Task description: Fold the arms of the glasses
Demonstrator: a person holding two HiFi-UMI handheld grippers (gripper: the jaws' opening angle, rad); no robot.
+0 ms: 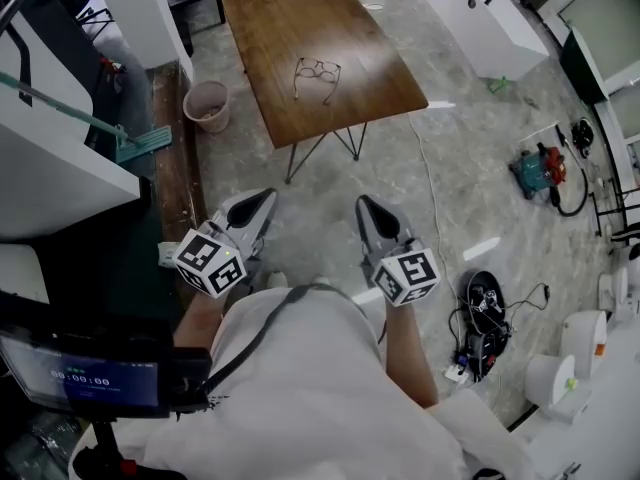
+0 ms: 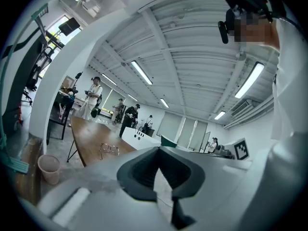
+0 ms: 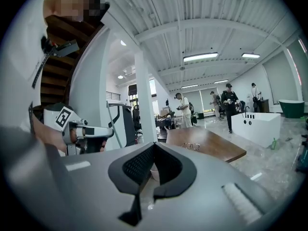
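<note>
The glasses (image 1: 317,76) lie on the wooden table (image 1: 290,28) close to its near edge, arms spread and pointing toward the person. Both the left gripper (image 1: 268,196) and the right gripper (image 1: 362,203) hang well short of the table, jaws together on nothing. The thin wire frame looks light, slippery and easily bent. A hold at the bridge, with a gentle push on each arm near its hinge, seems best.

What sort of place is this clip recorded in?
Most likely an open-plan lab or workshop hall: a lone wooden table with glasses on a polished stone floor, loose cables and power tools lying on it, and several people among white equipment under strip lights.
</note>
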